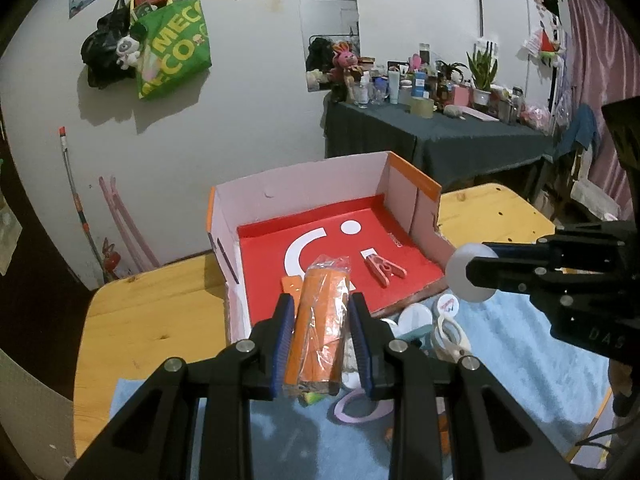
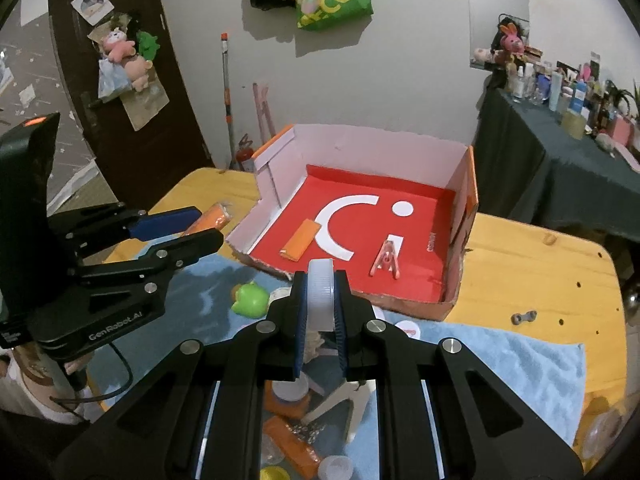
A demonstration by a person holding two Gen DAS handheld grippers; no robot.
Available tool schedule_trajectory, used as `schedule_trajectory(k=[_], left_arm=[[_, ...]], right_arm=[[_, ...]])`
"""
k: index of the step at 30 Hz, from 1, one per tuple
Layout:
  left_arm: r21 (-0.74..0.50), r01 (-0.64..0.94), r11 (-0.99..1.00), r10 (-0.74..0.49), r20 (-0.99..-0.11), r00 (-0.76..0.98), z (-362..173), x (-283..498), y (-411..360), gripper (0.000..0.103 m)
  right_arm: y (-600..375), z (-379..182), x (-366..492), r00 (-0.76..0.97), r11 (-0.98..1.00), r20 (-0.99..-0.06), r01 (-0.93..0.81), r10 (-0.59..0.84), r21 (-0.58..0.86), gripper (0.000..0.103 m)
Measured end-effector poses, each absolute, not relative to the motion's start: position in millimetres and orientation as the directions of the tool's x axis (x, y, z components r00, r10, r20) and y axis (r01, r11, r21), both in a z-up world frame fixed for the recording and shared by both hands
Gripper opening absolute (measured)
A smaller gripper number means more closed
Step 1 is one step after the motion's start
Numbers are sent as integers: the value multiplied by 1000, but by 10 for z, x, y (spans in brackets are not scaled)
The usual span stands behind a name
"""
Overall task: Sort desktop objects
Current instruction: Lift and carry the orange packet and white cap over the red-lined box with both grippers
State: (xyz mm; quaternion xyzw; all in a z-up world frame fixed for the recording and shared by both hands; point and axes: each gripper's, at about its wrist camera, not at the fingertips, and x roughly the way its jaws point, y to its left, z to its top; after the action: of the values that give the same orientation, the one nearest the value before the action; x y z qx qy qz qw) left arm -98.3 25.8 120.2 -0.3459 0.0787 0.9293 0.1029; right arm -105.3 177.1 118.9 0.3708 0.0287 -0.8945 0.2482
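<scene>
In the left wrist view my left gripper (image 1: pixel 320 300) is shut on an orange plastic-wrapped packet (image 1: pixel 320 332), held just before the near edge of an open cardboard box (image 1: pixel 304 184) with a red floor. On that floor lie a pink clothespin (image 1: pixel 382 268) and a flat orange packet (image 1: pixel 290 285). My right gripper (image 2: pixel 320 280) is shut on a white ribbed round lid (image 2: pixel 320 300) standing on edge, also short of the box (image 2: pixel 380 148). Each view shows the other gripper: the right gripper (image 1: pixel 478 268) with its lid (image 1: pixel 460 276), and the left gripper (image 2: pixel 208 226) with its packet (image 2: pixel 216 216).
A blue towel (image 2: pixel 500 352) on the wooden table (image 2: pixel 540 264) carries a green toy (image 2: pixel 250 298), white caps, orange packets and a white clip (image 2: pixel 348 400). A small metal link (image 2: pixel 524 316) lies on bare wood. A cluttered dark-clothed table (image 1: pixel 440 136) stands behind.
</scene>
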Motion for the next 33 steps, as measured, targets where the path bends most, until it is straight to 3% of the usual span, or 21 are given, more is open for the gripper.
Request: schedule_trajectory(k=[17, 33], left_arm=[[67, -219, -973, 113, -689, -716, 1090, -1511, 277, 30], [18, -221, -975, 124, -783, -610, 658, -2383, 312, 30]], right_arm=[[1738, 1076, -1579, -592, -894, -704, 425, -392, 141, 12], [1709, 685, -2341, -542, -925, -773, 348, -330, 151, 12]])
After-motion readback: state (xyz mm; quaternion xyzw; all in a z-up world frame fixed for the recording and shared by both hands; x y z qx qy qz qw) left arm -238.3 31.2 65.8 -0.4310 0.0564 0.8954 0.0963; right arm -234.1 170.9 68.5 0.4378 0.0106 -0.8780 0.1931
